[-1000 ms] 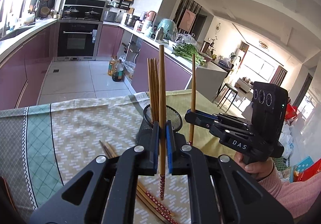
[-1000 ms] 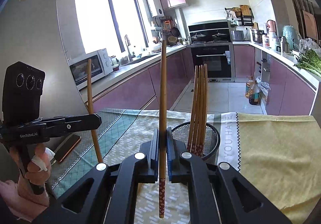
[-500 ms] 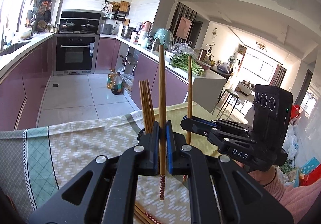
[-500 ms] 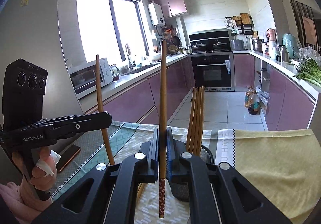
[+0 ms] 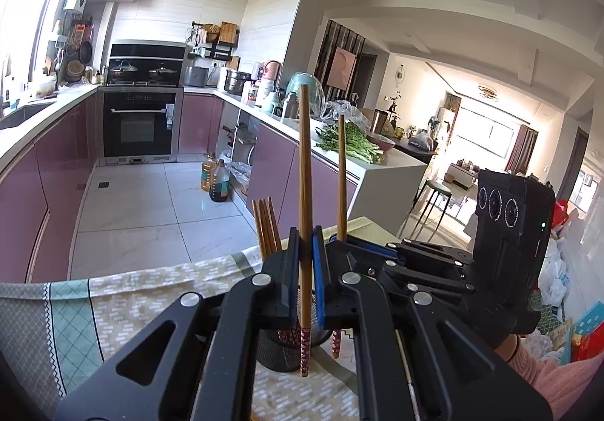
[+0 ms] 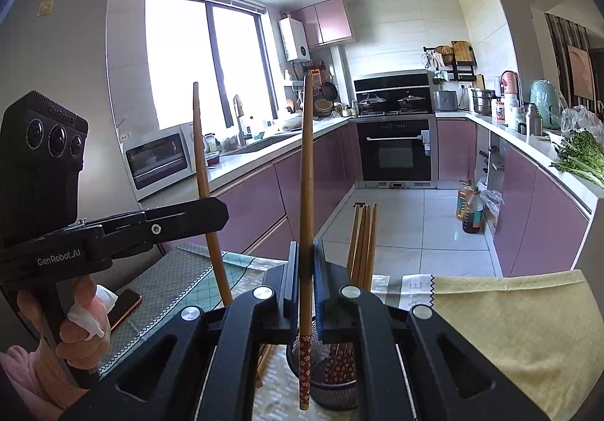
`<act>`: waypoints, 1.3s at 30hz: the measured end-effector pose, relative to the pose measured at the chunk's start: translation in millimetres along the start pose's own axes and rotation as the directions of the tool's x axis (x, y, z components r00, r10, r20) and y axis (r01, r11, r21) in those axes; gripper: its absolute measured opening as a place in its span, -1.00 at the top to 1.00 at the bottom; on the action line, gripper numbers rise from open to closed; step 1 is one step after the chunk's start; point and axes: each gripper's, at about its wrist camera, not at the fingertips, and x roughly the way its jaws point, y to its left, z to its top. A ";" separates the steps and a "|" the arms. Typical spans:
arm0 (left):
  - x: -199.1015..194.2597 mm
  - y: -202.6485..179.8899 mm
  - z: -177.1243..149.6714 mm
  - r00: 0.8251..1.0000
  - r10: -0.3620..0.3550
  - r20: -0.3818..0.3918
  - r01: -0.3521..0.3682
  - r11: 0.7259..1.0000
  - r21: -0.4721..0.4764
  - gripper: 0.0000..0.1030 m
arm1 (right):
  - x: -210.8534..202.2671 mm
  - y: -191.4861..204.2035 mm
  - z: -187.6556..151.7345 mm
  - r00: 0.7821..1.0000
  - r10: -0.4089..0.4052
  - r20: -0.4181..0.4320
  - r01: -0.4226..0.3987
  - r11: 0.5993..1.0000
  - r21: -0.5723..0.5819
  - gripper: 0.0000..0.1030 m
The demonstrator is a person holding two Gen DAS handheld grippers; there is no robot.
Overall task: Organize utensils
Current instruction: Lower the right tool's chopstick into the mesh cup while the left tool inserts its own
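A table (image 5: 124, 304) wears a patterned cloth with a green diamond border, and a yellow cloth (image 6: 506, 319) covers its right part; a phone (image 6: 124, 302) lies near the left edge. Beyond runs a kitchen with pink cabinets (image 6: 256, 209), a black oven (image 5: 139, 122), a microwave (image 6: 158, 156), white floor tiles and greens (image 5: 347, 141) on the counter. The left gripper (image 5: 305, 262) is clamped on 1 upright chopstick (image 5: 304, 171), the right gripper (image 6: 305, 266) on another chopstick (image 6: 306, 171). Both hang just above a black mesh holder (image 6: 332, 394) where more chopsticks (image 6: 363, 239) stand.

Black gripper (image 5: 305, 262), blue pads, pink sleeve (image 5: 547, 383)
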 end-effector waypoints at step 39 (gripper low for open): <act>51.8 -6.6 -17.4 0.989 0.070 -0.129 -0.063 0.996 0.057 0.86 | 41.7 -12.0 -26.3 0.992 -0.112 -0.065 0.114 0.993 0.036 0.89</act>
